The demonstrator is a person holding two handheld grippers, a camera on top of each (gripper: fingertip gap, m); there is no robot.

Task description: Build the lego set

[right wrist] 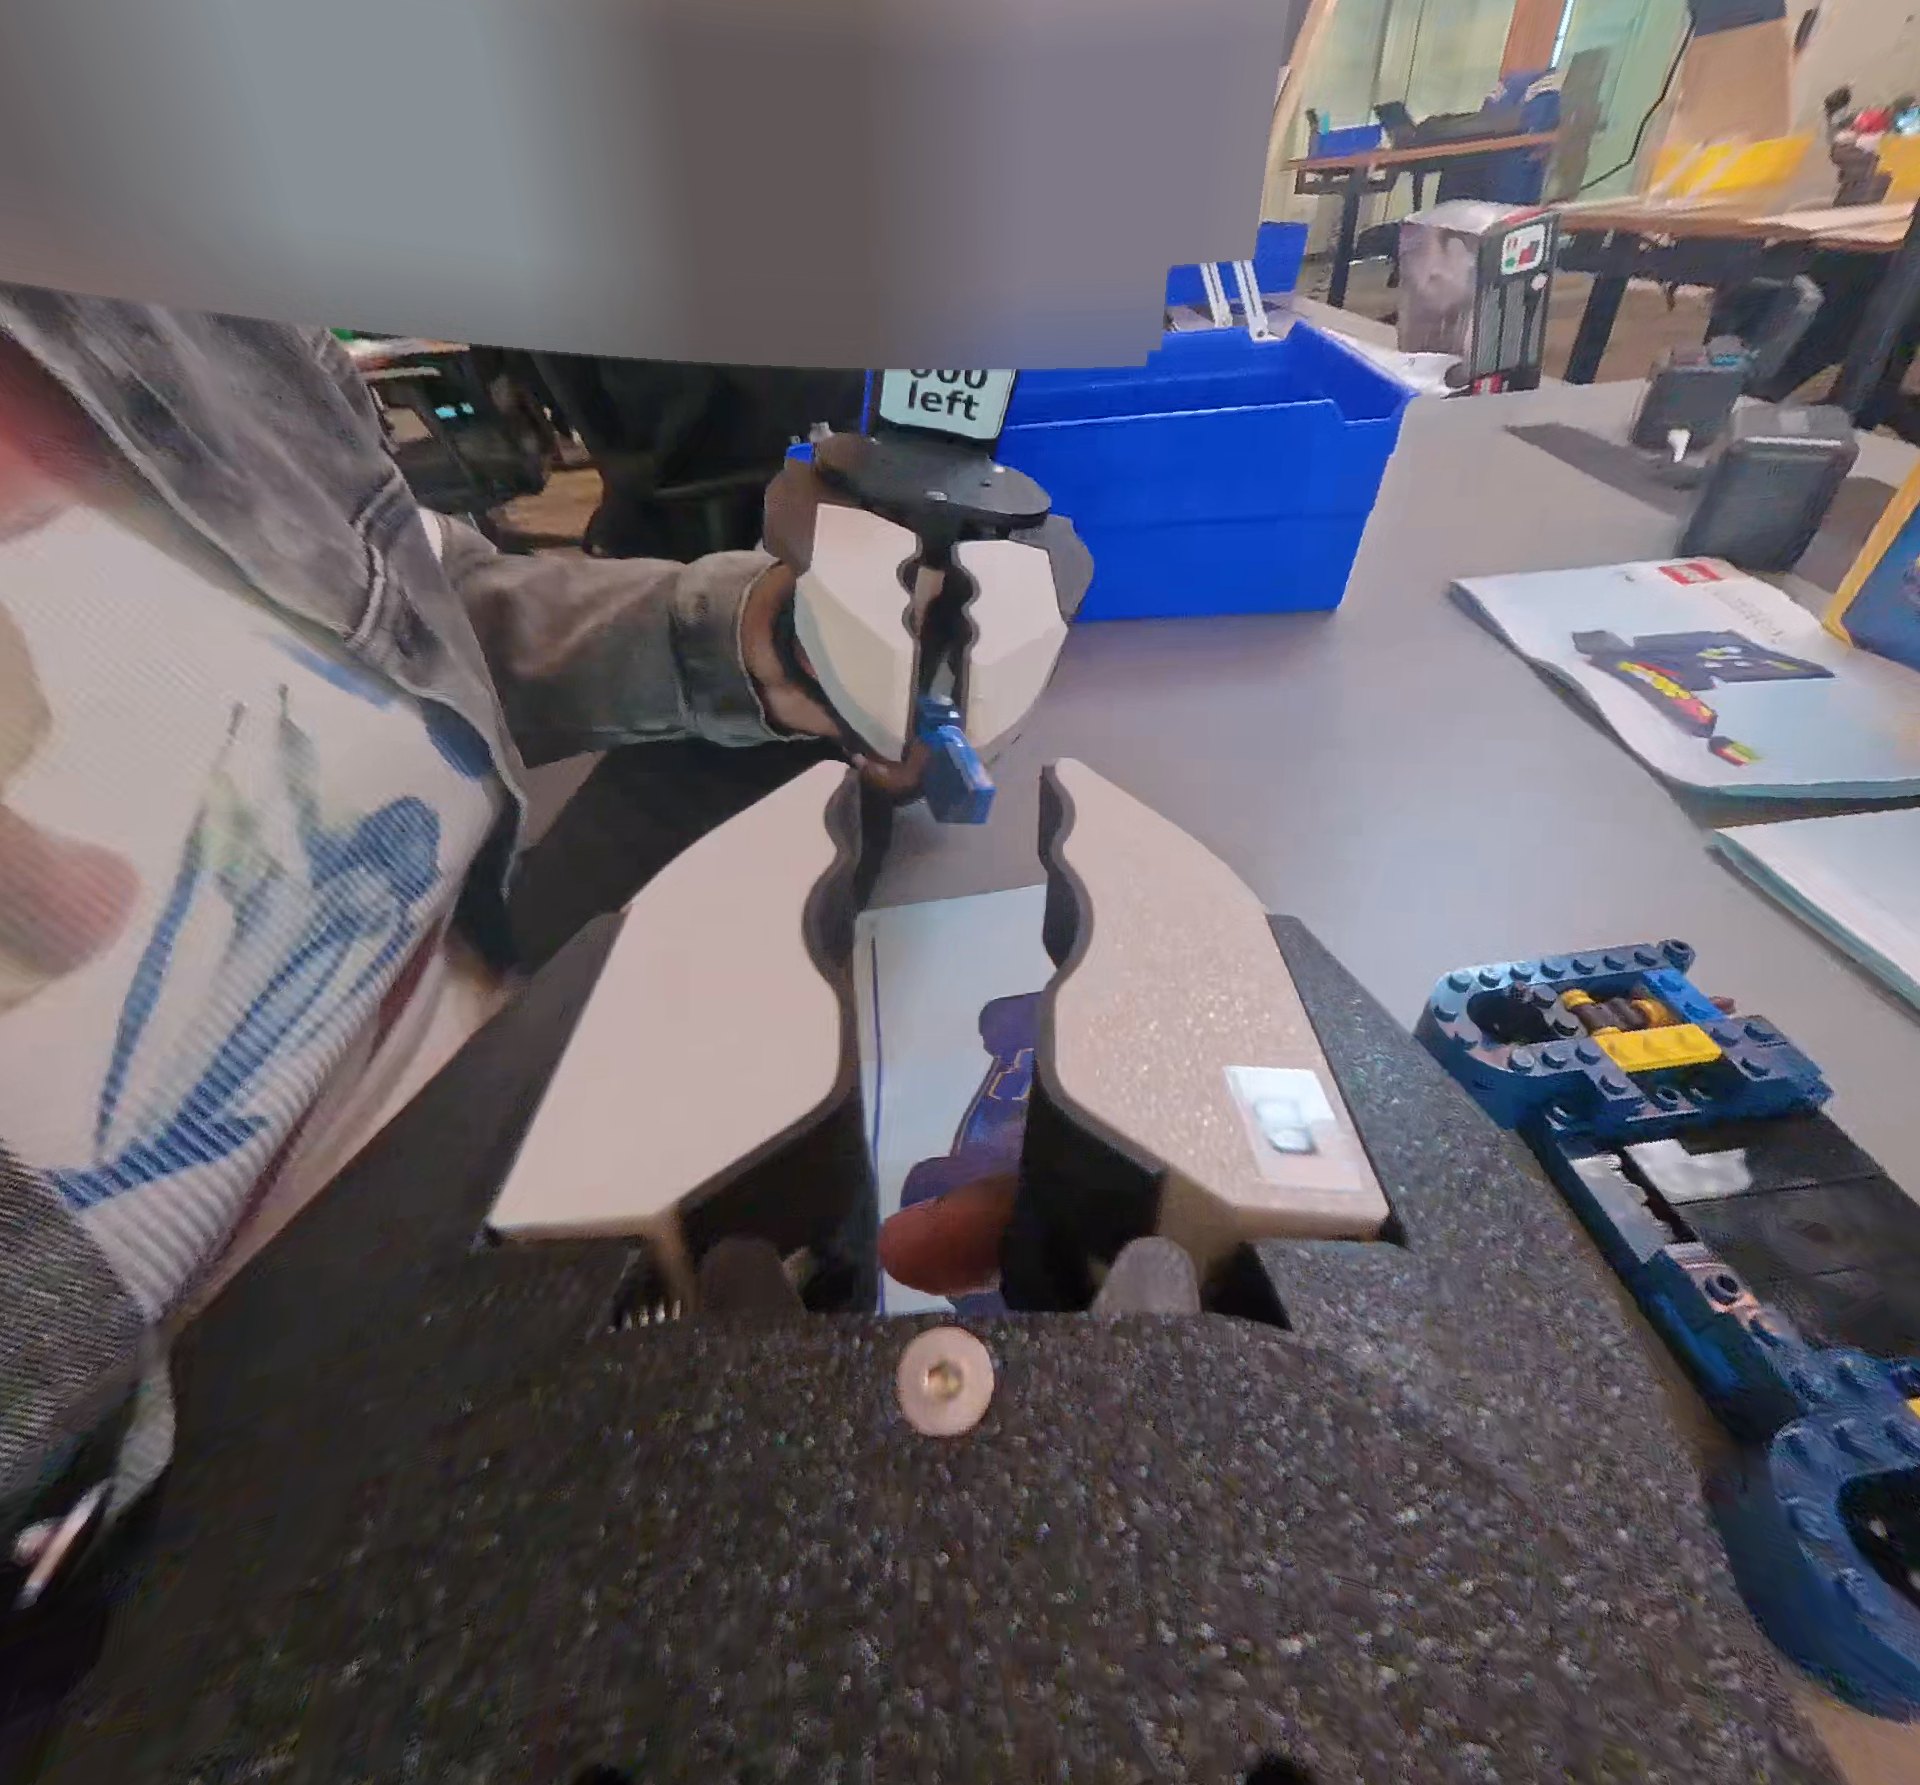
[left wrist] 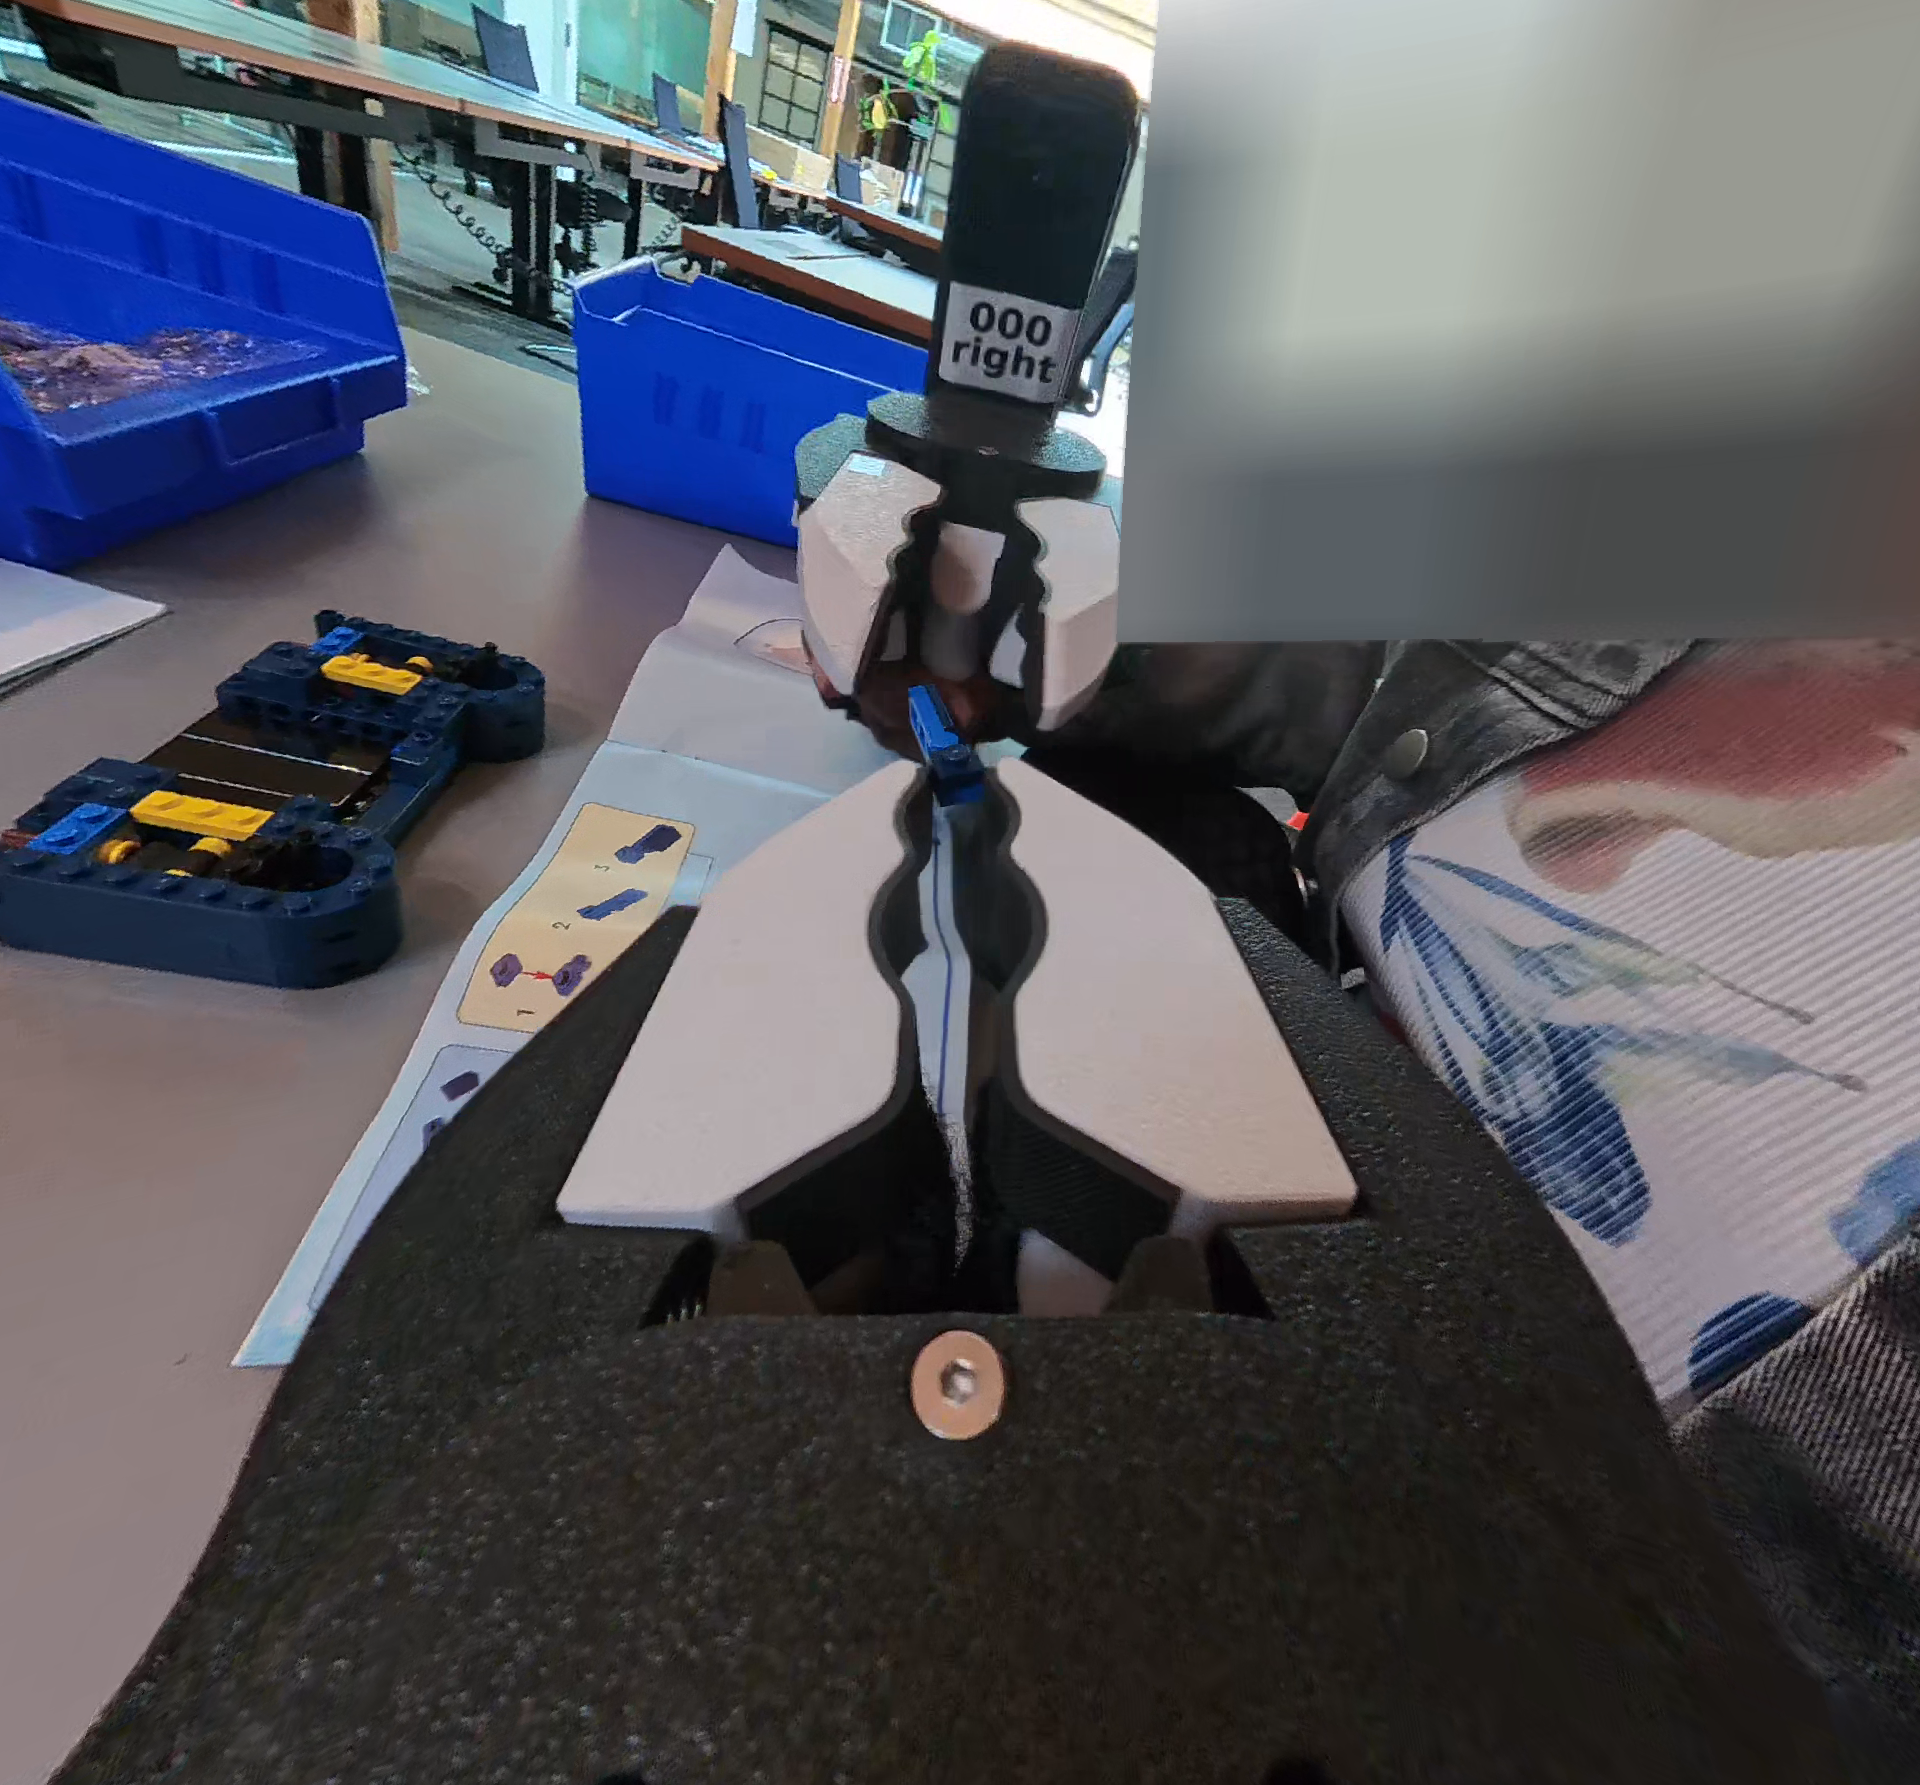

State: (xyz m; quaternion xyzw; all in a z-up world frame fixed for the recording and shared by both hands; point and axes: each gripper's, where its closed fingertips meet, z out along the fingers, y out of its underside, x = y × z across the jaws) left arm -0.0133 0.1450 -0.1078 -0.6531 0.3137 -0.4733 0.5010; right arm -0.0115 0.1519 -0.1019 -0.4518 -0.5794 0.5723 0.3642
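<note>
A: What does the left gripper (left wrist: 951, 779) hold?
B: A small blue brick piece (left wrist: 943, 748), clenched at its fingertips above the open instruction booklet (left wrist: 665, 727).
A: And the right gripper (right wrist: 951, 785)?
B: Released; its fingers stand apart, facing that piece. A dark blue brick chassis (right wrist: 1662, 1091) lies beside it on the grey table (right wrist: 1299, 748).

A grey table (right wrist: 1351, 800) carries blue bins (right wrist: 1195, 509), booklets (right wrist: 1704, 675), brick chassis (left wrist: 239, 800).

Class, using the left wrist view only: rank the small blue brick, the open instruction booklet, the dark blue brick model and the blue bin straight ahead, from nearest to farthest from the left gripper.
1. Small blue brick: pinched at the left gripper's fingertips.
2. Instruction booklet: underneath, spreading left.
3. Brick model: far left on the table.
4. Blue bin: ahead, slightly left.
</note>
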